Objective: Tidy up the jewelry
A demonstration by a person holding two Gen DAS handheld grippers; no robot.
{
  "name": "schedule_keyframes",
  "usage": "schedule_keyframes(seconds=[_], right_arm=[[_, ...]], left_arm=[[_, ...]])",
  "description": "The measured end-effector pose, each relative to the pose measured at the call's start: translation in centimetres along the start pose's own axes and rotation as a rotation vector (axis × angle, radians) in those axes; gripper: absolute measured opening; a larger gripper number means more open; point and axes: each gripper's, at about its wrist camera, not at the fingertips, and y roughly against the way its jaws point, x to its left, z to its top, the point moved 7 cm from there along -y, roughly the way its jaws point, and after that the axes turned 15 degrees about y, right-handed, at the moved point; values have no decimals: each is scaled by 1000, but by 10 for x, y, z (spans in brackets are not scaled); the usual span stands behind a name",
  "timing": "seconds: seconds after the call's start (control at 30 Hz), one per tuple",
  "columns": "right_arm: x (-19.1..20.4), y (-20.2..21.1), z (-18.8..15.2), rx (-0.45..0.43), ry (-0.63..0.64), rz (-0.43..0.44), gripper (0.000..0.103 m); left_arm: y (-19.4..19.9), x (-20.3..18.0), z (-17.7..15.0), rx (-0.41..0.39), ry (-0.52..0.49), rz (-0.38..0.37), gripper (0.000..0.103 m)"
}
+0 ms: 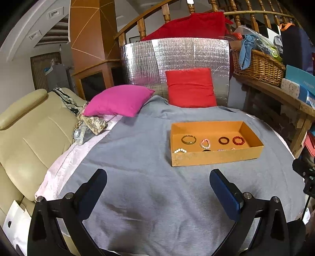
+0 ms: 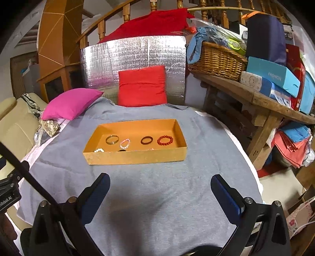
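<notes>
— Both your grippers, left gripper [image 1: 158,178] and right gripper [image 2: 160,183], hang wide apart, holding nothing, over the grey blanket [image 1: 137,187].

— Bracelets?

— All in the orange tray [image 2: 135,155] farther out; red beaded bracelet [image 2: 165,140] far right, near-wall ones mostly hidden.

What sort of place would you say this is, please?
Probably a cluttered home living room: a cream leather sofa, a wooden stair railing, and a wicker basket on a wooden bench beside the grey-clothed table.
</notes>
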Motion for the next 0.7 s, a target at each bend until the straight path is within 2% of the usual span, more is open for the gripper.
schedule_keyframes(seconds=[0.17, 0.3, 0.4, 0.6, 0.7], right_arm=[[-15, -29, -15, 44, -28, -20, 103], [-33, -63, -27, 29, -42, -49, 103], [-52, -105, -38, -8, -61, -80, 103], [-80, -190, -62, 54, -109, -121, 103], [-81, -220, -76, 93, -115, -108, 103]], left_arm=[[-24, 0, -8, -1, -7, 2, 103], [-58, 0, -12, 9, 24, -19, 103], [-88, 1, -15, 27, 63, -27, 103], [-143, -6, -25, 36, 70, -27, 103], [-167, -3, -37, 86, 62, -8, 103]])
